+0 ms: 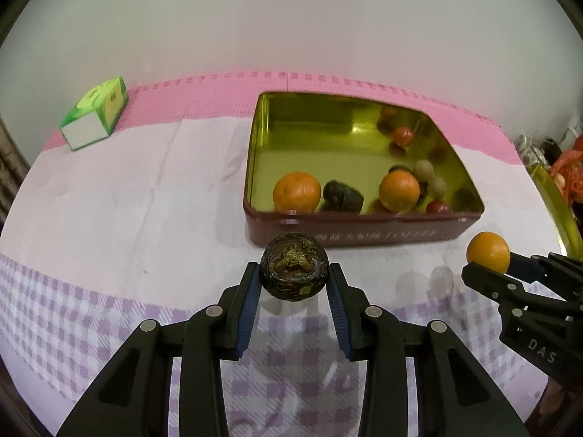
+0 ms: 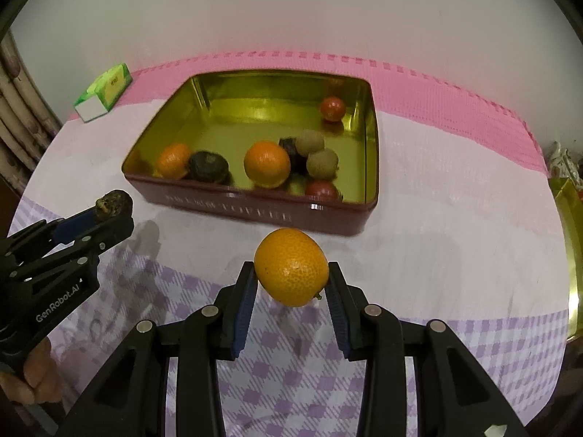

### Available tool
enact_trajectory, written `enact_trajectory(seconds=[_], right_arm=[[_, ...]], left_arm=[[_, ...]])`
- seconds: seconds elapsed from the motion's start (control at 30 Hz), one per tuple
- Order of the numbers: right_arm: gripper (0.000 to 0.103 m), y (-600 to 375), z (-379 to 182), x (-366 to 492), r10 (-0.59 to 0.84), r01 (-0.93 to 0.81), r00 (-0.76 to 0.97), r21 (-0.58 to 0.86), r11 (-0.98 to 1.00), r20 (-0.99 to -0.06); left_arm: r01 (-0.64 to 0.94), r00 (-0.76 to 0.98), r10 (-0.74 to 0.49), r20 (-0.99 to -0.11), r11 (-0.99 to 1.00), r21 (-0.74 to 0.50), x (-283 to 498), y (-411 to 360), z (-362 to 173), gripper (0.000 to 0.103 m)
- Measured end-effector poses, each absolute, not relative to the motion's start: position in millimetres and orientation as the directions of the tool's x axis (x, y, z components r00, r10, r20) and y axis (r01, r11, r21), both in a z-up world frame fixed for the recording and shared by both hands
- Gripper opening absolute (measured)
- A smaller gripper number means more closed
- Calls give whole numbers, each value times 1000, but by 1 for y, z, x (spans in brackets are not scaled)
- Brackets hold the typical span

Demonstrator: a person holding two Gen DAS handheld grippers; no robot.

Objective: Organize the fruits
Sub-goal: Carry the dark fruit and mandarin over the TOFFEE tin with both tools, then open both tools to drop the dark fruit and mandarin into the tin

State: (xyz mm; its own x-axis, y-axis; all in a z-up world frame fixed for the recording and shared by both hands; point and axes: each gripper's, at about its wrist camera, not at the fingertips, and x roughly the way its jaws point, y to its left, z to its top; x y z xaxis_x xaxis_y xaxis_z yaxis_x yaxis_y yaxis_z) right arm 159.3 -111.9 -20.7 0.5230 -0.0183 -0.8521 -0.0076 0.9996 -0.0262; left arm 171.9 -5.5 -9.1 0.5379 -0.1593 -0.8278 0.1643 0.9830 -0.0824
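The tin (image 2: pixel 255 215) holds mixed fruits; left fingers (image 1: pixel 251 291) clamp a dark fruit (image 1: pixel 294 267), right fingers (image 2: pixel 246 291) an orange (image 2: pixel 291 267).

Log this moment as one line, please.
left gripper: shut on dark wrinkled fruit | right gripper: shut on orange | both above cloth, short of tin | tin: fruit inside

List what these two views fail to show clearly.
- Lettering on the tin: blurred, both views.
- Gold-rimmed object: cut off by the right edge.
- Dark fruit behind the orange: mostly hidden.
- Clutter at far right, left wrist view: too small.
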Motion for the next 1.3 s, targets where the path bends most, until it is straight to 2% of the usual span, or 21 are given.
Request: enact_trajectory(seconds=[0.37,1.3], right_arm=[[35,-121,2,188,-24,-1,568,-29,1000,-822],[35,-132,-41,252,-41,9,497,-42,999,-867]], left_arm=[[174,561,-166,-811,981,-81,200,-9,8,38],[215,493,-145,-858,976,-42,272,-42,-25,38]])
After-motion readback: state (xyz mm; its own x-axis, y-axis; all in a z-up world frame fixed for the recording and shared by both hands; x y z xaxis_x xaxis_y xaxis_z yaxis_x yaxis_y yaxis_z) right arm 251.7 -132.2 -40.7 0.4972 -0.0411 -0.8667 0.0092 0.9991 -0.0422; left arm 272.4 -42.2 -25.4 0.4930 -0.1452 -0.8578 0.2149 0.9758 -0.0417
